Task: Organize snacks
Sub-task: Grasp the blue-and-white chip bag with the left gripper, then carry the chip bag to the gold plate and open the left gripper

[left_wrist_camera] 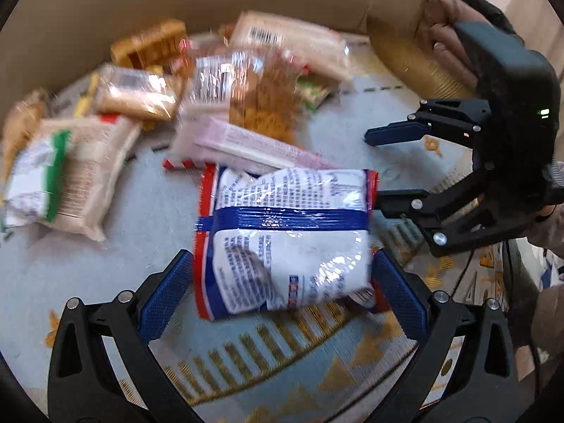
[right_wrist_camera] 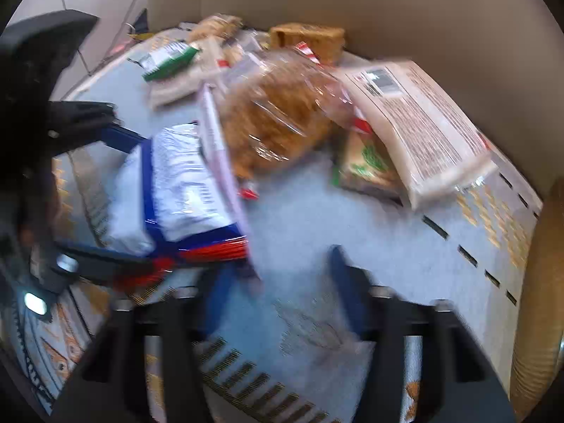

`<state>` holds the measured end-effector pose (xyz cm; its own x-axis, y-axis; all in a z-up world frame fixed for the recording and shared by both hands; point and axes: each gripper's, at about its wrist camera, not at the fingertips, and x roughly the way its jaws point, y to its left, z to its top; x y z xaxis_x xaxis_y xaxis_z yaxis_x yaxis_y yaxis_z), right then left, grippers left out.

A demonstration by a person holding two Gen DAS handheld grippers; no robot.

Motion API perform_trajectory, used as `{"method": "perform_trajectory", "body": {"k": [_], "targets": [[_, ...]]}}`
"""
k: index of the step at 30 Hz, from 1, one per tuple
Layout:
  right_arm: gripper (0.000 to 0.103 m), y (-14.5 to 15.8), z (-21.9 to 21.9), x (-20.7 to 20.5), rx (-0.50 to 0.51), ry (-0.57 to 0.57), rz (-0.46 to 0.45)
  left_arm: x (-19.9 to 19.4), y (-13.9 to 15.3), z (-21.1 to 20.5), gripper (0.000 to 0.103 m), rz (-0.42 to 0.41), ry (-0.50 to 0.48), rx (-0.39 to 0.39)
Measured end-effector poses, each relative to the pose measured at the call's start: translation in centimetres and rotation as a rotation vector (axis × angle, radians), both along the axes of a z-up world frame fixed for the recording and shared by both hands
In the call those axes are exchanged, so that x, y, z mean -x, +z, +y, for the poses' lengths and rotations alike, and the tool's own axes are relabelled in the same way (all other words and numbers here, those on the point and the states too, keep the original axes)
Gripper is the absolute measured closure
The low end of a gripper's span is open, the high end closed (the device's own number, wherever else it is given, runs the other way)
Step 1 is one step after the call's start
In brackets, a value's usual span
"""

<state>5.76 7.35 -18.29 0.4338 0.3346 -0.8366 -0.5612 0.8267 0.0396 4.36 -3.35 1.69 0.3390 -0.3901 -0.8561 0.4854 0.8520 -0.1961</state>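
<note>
Left hand-held gripper (left_wrist_camera: 282,275) is pinching a crinkled white, blue-banded, red-edged plastic snack bag (left_wrist_camera: 285,236) at frame centre; right hand-held gripper (left_wrist_camera: 373,169) is hovering spread, empty.

Patterned blue rug (left_wrist_camera: 282,363); beige sofa (left_wrist_camera: 176,3) behind.

Left tool (left_wrist_camera: 282,282) fingers clamped inward, right tool (left_wrist_camera: 373,169) spread wide, hand (left_wrist_camera: 447,42) gripping its body

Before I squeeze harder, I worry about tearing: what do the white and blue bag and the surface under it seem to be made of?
The white and blue bag looks like thin glossy plastic film: it crinkles and throws glare. The surface looks like matte woven cloth with a printed gold pattern, though blur leaves that open.
</note>
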Motion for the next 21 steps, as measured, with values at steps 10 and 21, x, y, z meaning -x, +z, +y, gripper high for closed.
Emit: {"method": "perform_trajectory", "body": {"k": [10,21], "targets": [[0.1,5.2,-1.1,2.3,-0.206,-0.059,-0.09,1.1,2.5,-0.1,0.034,-0.133,0.075,0.028],[0.102,10.5,-6.5,3.5,-0.314,-0.218,-0.231,1.0,8.8,0.6,0.034,-0.252,0.163,0.065]]}}
